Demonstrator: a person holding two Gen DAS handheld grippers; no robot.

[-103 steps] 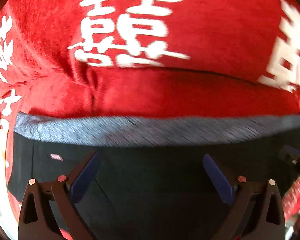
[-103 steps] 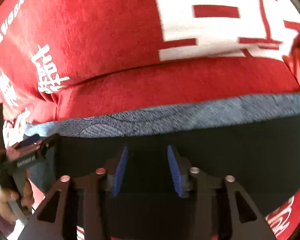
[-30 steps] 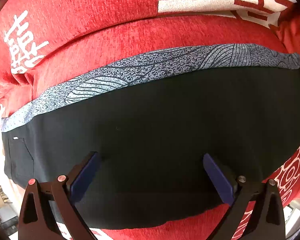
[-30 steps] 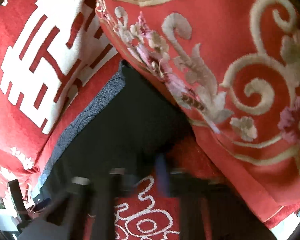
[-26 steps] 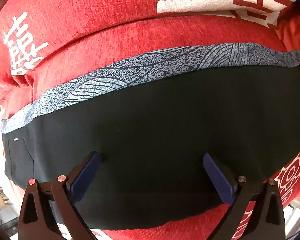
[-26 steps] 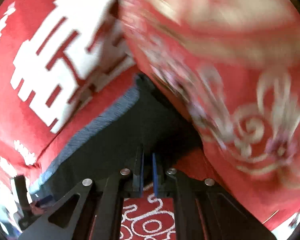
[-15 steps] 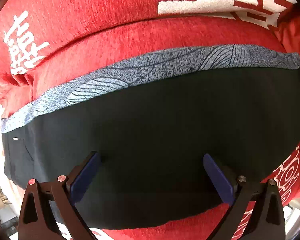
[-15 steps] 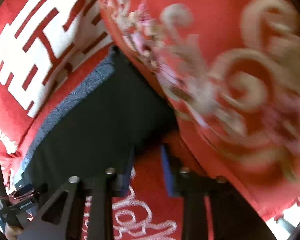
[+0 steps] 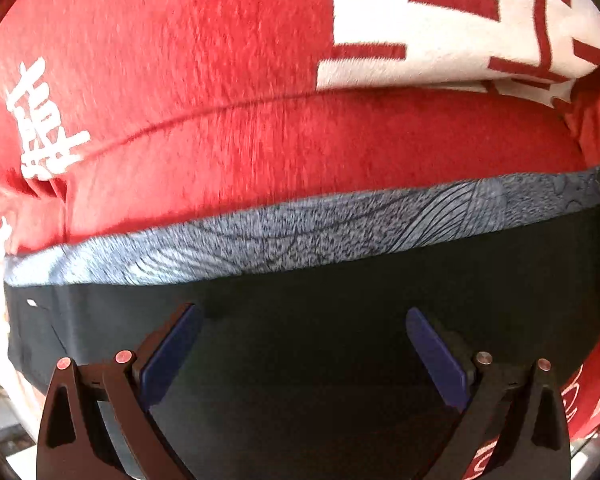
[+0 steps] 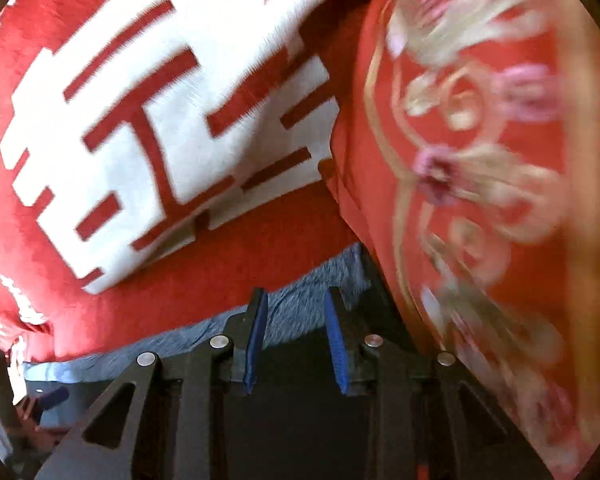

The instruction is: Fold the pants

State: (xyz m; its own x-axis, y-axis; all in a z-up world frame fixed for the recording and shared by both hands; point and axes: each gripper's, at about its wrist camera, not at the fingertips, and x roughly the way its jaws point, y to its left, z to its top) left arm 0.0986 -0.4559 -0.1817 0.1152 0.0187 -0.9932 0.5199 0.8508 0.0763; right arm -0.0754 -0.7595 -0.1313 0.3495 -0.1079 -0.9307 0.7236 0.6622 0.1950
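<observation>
My left gripper (image 9: pixel 302 344) points down with its jaws spread wide and nothing pinched; the black pants (image 9: pixel 332 360) lie flat right beneath and between them. My right gripper (image 10: pixel 296 340) has just been opening its jaws: they stand partly apart over the pants' end, empty. Just past both tips runs the grey patterned band (image 9: pixel 300 236) along the pants' far edge. Beyond it rises the red cushion (image 9: pixel 220 80) with white characters, and right of my right jaws a red embroidered pillow (image 10: pixel 480 160).
</observation>
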